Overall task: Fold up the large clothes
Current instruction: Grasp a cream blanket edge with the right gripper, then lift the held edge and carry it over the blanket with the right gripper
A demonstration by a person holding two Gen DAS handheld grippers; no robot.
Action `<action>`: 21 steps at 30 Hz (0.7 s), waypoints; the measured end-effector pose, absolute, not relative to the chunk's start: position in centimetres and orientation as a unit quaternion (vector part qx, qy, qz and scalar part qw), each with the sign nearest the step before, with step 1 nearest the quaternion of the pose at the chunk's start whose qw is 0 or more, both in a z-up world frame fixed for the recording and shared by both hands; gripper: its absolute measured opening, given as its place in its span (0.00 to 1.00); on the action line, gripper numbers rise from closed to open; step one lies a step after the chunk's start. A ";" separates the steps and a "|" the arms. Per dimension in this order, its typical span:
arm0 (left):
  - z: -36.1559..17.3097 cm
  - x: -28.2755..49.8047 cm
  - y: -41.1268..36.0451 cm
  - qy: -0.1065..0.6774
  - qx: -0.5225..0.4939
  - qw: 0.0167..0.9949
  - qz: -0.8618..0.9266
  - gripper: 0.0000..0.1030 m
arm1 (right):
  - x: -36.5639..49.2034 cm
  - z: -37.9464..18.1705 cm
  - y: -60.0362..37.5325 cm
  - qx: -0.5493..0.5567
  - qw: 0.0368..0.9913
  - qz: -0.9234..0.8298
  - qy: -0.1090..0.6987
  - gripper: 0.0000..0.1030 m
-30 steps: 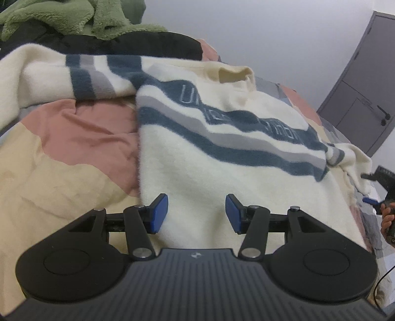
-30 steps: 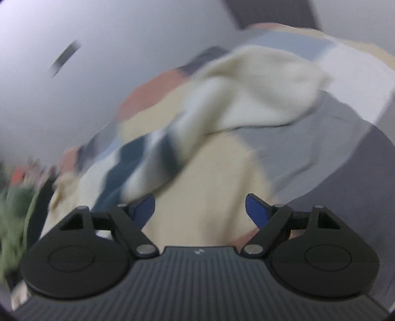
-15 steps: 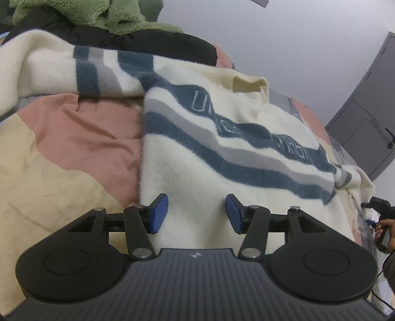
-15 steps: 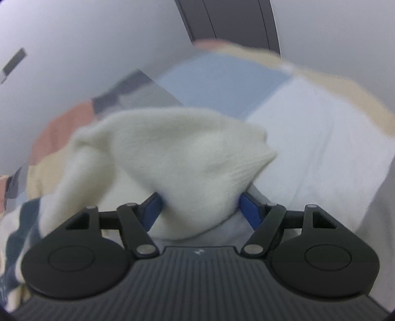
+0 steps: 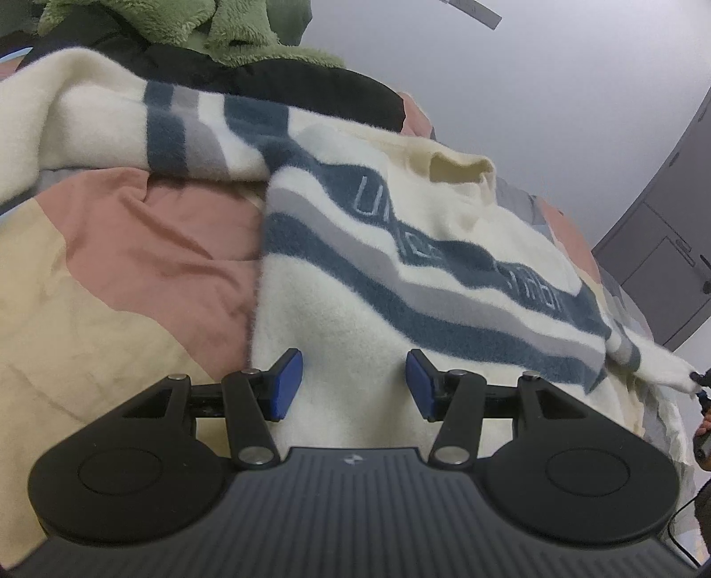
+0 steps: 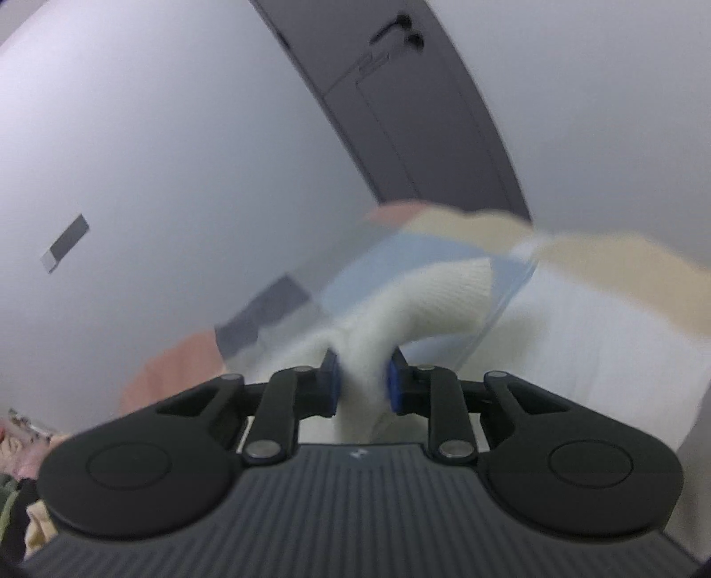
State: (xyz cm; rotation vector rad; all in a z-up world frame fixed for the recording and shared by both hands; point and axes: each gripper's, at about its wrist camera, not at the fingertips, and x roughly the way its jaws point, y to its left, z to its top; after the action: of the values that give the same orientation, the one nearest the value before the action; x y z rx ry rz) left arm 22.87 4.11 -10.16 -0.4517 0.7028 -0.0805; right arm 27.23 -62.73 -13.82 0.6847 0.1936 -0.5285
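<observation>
Right wrist view: the right gripper [image 6: 362,382], jaws just closing, pinches the cuff of the cream sweater [image 5: 400,284] spread on the quilt [image 5: 133,266], soft, limp, best held by edges; left gripper [image 5: 353,384] hovers apart.

A sweater [image 5: 355,275] lies spread across the bed [image 5: 111,275], filling the centre and right of the frame. One sleeve [image 5: 111,129] stretches to the upper left. A fleece heap [image 5: 186,26] sits behind it at the top left. A door [image 5: 666,249] stands at the right edge.
</observation>
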 end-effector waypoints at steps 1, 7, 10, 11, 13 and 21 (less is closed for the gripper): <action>-10.1 22.8 4.2 0.340 -0.221 0.913 -0.039 0.56 | 26.8 -13.3 -62.9 0.331 0.902 -0.260 0.096 0.23; -9.9 22.4 4.5 0.340 -0.227 0.912 -0.039 0.56 | 25.7 -14.4 -63.3 0.387 0.861 -0.296 0.145 0.47; -9.7 22.0 4.5 0.338 -0.229 0.912 -0.041 0.56 | 24.3 -16.3 -63.4 0.438 0.834 -0.296 0.155 0.74; -9.6 21.9 4.4 0.338 -0.230 0.912 -0.042 0.56 | 23.8 -17.1 -63.2 0.460 0.827 -0.286 0.154 0.77; -9.5 21.6 4.4 0.336 -0.229 0.912 -0.044 0.56 | 23.2 -18.2 -62.3 0.486 0.819 -0.262 0.158 0.77; -9.8 21.2 4.3 0.341 -0.230 0.910 -0.048 0.56 | 25.0 -21.3 -59.6 0.507 0.822 -0.211 0.151 0.78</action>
State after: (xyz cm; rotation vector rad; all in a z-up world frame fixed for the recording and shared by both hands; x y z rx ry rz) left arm 21.21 4.29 -9.77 -0.4743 0.7023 -0.0996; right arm 25.05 -59.65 -21.33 1.0796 0.3205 -0.4500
